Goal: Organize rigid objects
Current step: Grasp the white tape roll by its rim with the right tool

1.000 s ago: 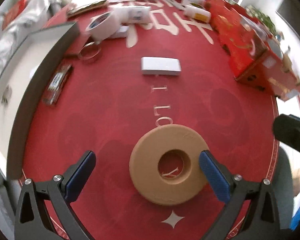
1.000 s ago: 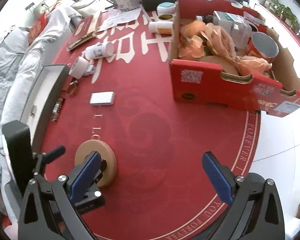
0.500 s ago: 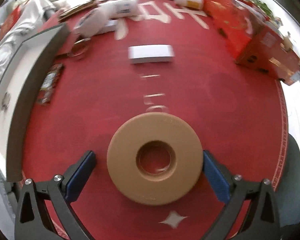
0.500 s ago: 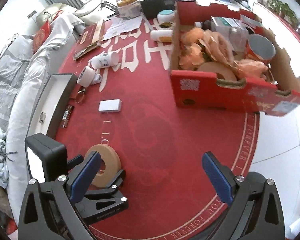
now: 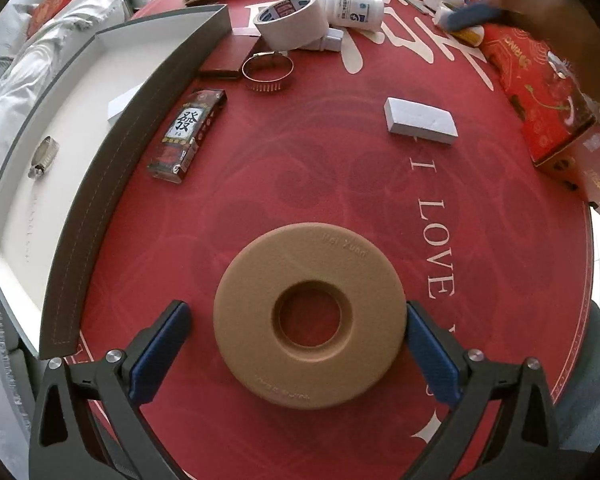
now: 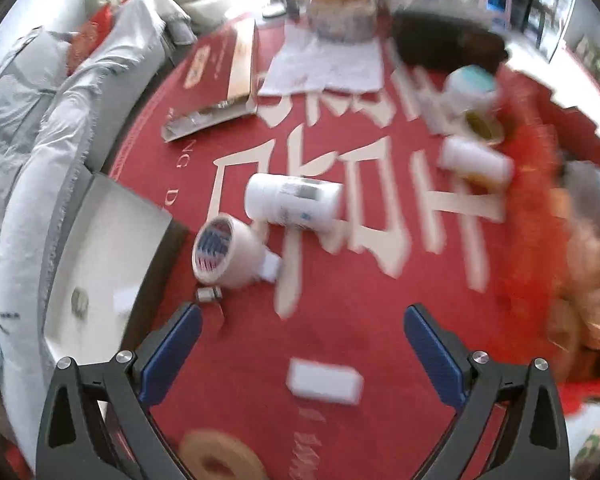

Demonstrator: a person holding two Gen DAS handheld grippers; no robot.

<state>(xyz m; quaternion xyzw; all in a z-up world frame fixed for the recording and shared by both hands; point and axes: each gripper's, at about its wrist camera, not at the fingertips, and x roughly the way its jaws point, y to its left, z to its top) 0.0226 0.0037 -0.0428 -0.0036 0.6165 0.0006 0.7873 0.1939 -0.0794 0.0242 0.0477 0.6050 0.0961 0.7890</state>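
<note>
Red printed cloth covers the round desk (image 5: 340, 184), strewn with small goods. Left hand-held gripper (image 5: 298, 344) is spread wide around a tan ring-shaped disc (image 5: 309, 314) lying flat; the right pad looks to touch its rim, the left pad stands apart. To grip well, centre the disc, then close evenly on the rim and lift level toward the grey-walled white tray (image 5: 112, 184). Right hand-held gripper (image 6: 302, 354), also wide and holding nothing, hovers near a small white box (image 6: 325, 381). Its view is motion-blurred; labels on the white bottle (image 6: 292, 204) and tape roll (image 6: 224, 254) cannot be read.
</note>
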